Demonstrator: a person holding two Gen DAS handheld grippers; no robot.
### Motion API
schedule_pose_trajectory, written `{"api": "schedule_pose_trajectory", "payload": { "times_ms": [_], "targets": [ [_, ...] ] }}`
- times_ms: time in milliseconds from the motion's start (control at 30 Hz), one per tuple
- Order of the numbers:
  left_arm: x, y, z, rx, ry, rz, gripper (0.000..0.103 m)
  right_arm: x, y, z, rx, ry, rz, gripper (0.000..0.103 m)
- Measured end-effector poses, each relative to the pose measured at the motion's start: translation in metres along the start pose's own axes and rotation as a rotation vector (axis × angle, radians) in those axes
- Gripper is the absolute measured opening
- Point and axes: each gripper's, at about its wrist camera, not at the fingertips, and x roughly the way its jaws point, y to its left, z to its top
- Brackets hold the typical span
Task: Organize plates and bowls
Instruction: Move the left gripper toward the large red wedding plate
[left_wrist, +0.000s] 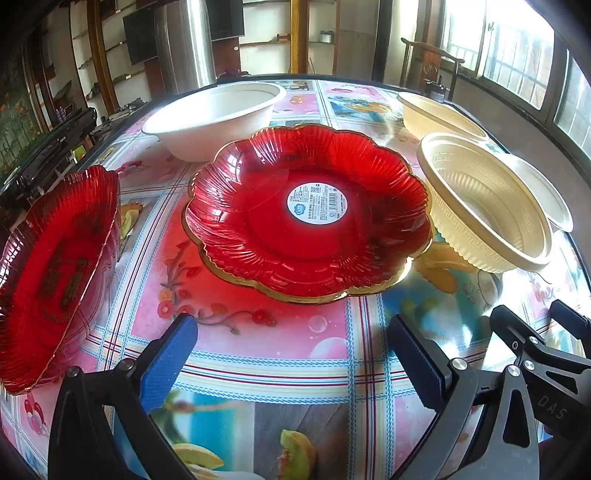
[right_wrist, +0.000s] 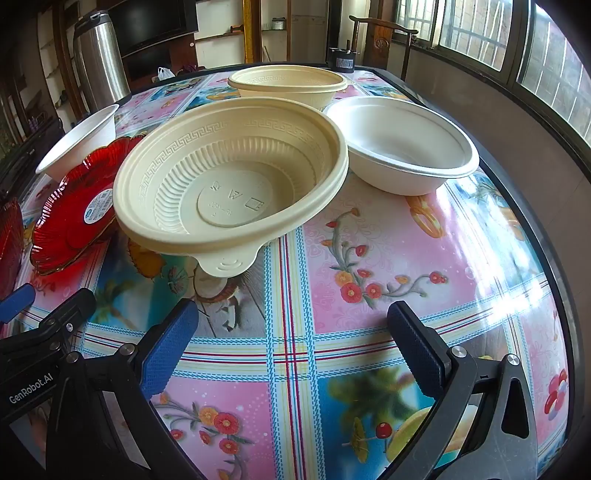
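Note:
A red scalloped plate with a round sticker (left_wrist: 306, 218) lies mid-table ahead of my open, empty left gripper (left_wrist: 291, 347). A second red plate (left_wrist: 55, 273) lies at the left. A white bowl (left_wrist: 214, 114) sits behind. A cream patterned bowl (left_wrist: 484, 199) stands at the right, another cream bowl (left_wrist: 439, 114) behind it. In the right wrist view the near cream bowl (right_wrist: 229, 177) lies ahead of my open, empty right gripper (right_wrist: 291, 332), with a white bowl (right_wrist: 402, 147), the far cream bowl (right_wrist: 288, 85), the sticker plate (right_wrist: 74, 214) and the left white bowl (right_wrist: 81, 144).
The table has a flowered pink and blue cloth (left_wrist: 280, 369) under glass. A steel flask (right_wrist: 99, 59) stands at the far left edge. A wooden chair (right_wrist: 380, 40) stands beyond the far edge. The table's dark rim (right_wrist: 565, 295) curves along the right, by windows.

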Motion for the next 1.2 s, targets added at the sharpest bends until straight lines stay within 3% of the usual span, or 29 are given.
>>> {"api": "schedule_pose_trajectory", "payload": {
  "times_ms": [300, 467, 667, 1200],
  "targets": [
    [-0.010, -0.004, -0.009, 0.012, 0.004, 0.007, 0.102, -0.003, 0.000, -0.002, -0.001, -0.007, 0.014, 0.102],
    [-0.034, -0.005, -0.018, 0.023, -0.045, -0.003, 0.102, -0.033, 0.001, -0.011, -0.029, -0.064, 0.002, 0.102],
    [-0.061, 0.003, -0.021, 0.007, -0.086, -0.026, 0.102, -0.064, -0.004, -0.020, 0.002, -0.102, 0.088, 0.102],
    [-0.101, 0.114, -0.023, -0.092, -0.190, 0.091, 0.103, -0.096, 0.096, -0.014, -0.158, -0.145, 0.297, 0.103]
  ]
}}
